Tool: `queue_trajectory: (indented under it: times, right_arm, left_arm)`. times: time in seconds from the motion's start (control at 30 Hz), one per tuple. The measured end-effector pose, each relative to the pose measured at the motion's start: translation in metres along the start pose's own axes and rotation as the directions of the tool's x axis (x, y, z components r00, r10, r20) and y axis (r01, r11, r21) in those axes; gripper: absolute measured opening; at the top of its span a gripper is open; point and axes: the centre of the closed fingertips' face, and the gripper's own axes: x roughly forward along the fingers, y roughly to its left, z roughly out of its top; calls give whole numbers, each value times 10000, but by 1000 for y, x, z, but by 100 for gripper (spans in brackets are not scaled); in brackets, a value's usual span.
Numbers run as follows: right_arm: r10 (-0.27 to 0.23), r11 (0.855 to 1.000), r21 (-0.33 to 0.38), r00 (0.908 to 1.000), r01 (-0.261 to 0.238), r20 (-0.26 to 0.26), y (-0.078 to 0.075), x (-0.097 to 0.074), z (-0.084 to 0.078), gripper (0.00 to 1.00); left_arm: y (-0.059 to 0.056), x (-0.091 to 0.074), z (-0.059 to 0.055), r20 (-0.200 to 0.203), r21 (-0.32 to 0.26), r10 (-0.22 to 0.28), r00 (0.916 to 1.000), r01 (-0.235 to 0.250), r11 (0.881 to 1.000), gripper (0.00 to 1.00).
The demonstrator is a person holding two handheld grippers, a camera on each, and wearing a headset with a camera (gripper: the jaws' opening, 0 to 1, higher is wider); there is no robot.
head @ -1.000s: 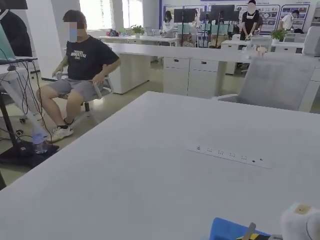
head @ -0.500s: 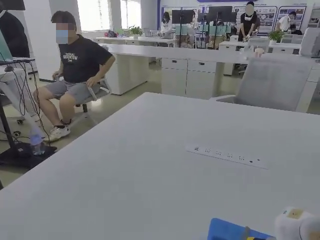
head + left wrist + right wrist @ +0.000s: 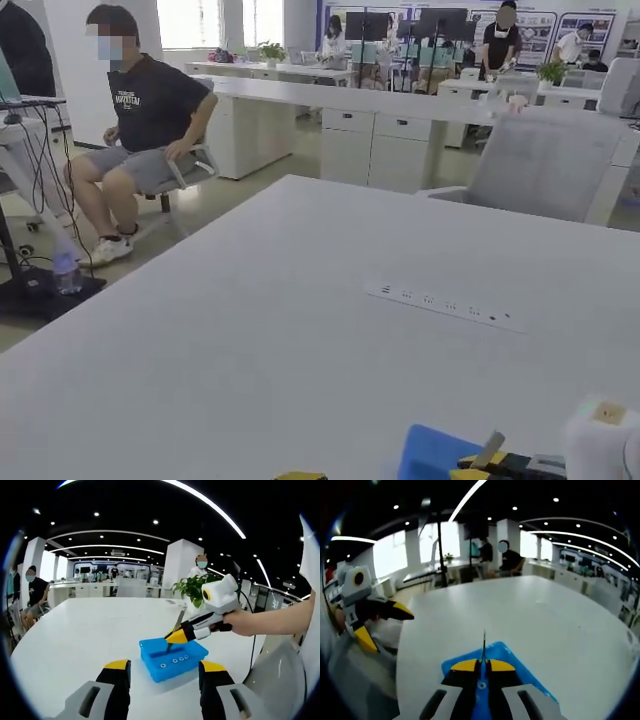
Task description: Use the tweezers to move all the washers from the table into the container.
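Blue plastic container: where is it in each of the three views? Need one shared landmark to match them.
Head view: blue plastic container at the bottom edge, right of centre, cut off.
Left gripper view: centre, just above the jaws.
Right gripper view: bottom centre, partly behind the jaws.
Shared landmark: thin metal tweezers in the right hand-held gripper, over it.

We record a long white power strip (image 3: 445, 304) lying flat on the white worktop (image 3: 230, 350), towards its far side. A grey mesh office chair (image 3: 545, 160) stands just behind the far edge. To the left, a person in a black T-shirt and grey shorts (image 3: 140, 115) sits on a chair. A clear plastic bottle (image 3: 66, 270) stands on the floor near that person's feet. We note a green potted plant (image 3: 270, 50) on a white desk behind.
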Motion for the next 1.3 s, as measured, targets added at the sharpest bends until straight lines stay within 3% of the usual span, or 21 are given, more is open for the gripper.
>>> queue_trajectory:
  times: [0.03,0.13,0.27,0.37,0.6,0.9,1.17,1.3]
  right_arm:
    - [-15,10000,-39,9999,16,112,2,-4,4,4]
    - [-21,9999,-103,9996,24,284,6,-11,9,4]
    - [16,10000,-53,9985,-13,547,15,-21,14,4]
    - [180,9998,3,9983,-181,550,23,-26,10,4]
    - [202,9995,217,9985,-214,500,37,-36,-9,4]
    - [84,9977,665,9998,-96,191,47,-52,-41,4]
    - [-290,9918,1236,9991,325,-298,51,-68,-71,4]
    - [-361,9905,1296,9958,468,-837,52,-80,-88,4]
  left_arm:
    - [-2,0,1,84,-36,-95,9999,95,9999,54]
    - [-1,1,-3,-160,137,-17,9999,19,9999,53]
    - [-6,1,0,-7,25,-259,9997,259,9997,54]
    - [-8,3,-6,-368,128,-318,9988,323,9994,52]
    - [-21,6,-17,-1062,678,-711,9918,786,9946,43]
    - [-20,4,-24,-1381,422,-793,9872,859,9954,32]
    - [-21,3,-35,-1925,296,-969,9765,1045,9941,22]
    - [-24,3,-41,-2251,284,-1122,9678,1217,9922,17]
